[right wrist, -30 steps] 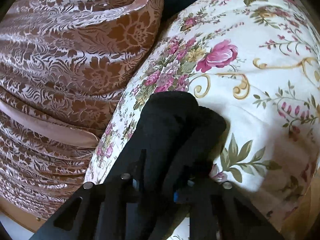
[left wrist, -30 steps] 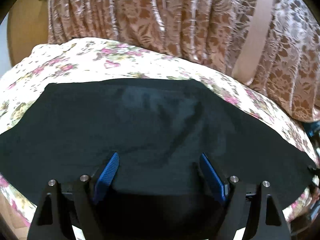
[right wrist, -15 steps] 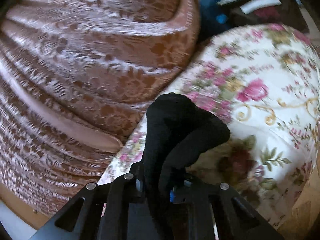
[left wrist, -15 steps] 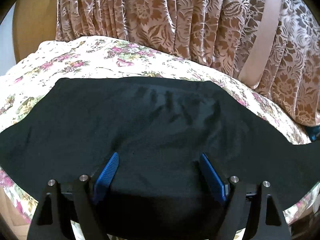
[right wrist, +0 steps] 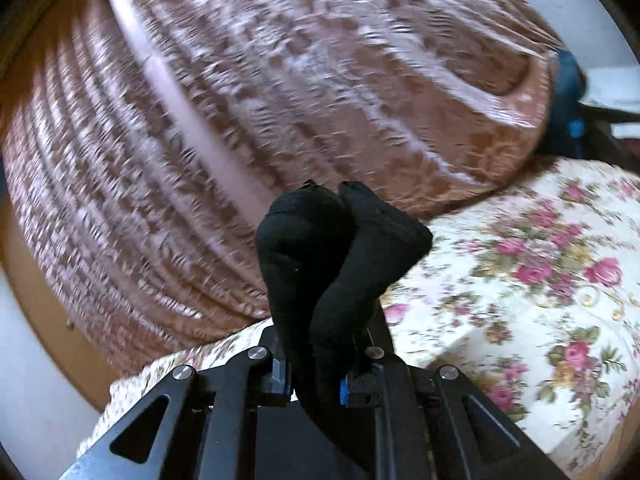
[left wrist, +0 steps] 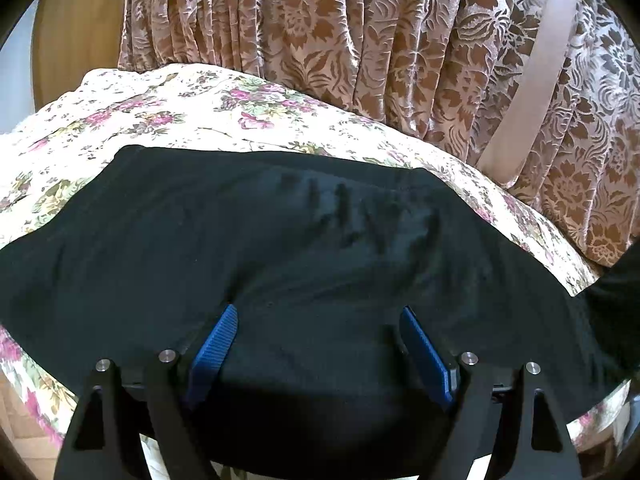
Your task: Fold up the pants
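Black pants [left wrist: 280, 248] lie spread across a floral bedsheet [left wrist: 160, 112]. My left gripper [left wrist: 318, 320] is open, its blue pads [left wrist: 216, 348] resting on the near part of the pants. My right gripper [right wrist: 316, 376] is shut on a bunched end of the pants [right wrist: 336, 248], which stands up out of its jaws above the floral sheet [right wrist: 520, 300]. At the right edge of the left wrist view the black cloth [left wrist: 616, 280] rises off the bed.
A brown patterned curtain [left wrist: 380, 40] with a pale tie-back band [left wrist: 532, 80] hangs behind the bed. It fills most of the right wrist view [right wrist: 240, 100], blurred. A wooden door [left wrist: 72, 40] is at far left. Blue and white items [right wrist: 568, 92] lie beyond the bed.
My right gripper has lifted and swung with the pants end, from over the sheet toward the curtain. The cloth's right end has risen off the bed. My left gripper stays put, tilting slightly.
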### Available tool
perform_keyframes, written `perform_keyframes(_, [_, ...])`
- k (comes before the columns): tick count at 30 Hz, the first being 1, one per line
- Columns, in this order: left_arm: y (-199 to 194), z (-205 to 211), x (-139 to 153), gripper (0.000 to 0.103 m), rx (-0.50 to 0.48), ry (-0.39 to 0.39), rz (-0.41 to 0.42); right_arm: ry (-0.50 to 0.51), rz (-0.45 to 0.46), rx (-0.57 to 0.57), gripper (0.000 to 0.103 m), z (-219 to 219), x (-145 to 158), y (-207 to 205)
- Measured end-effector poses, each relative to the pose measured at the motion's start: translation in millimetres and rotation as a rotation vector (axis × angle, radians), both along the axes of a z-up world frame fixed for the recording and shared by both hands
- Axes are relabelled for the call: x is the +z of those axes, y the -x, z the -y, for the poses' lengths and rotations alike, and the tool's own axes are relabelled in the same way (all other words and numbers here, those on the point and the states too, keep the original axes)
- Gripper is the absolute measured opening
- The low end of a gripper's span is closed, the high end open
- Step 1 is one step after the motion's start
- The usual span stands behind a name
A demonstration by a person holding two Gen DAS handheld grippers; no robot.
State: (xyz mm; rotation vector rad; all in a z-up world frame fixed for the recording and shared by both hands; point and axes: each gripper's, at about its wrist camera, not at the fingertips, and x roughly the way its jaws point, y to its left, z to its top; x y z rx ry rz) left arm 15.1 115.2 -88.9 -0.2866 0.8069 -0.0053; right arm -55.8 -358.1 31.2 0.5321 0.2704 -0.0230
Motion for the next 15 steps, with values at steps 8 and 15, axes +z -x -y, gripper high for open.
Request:
perform_keyframes(8, [1,2,0,0.083,0.002,-0.016,-0.004,0.126,-0.044,0.170,0.015,-73,-16,-21])
perform_keyframes(15, [0,5,-2,0.083,-0.004,-0.047,-0.009,0.188,-0.160,0.323,0.015,-122,-56,-44])
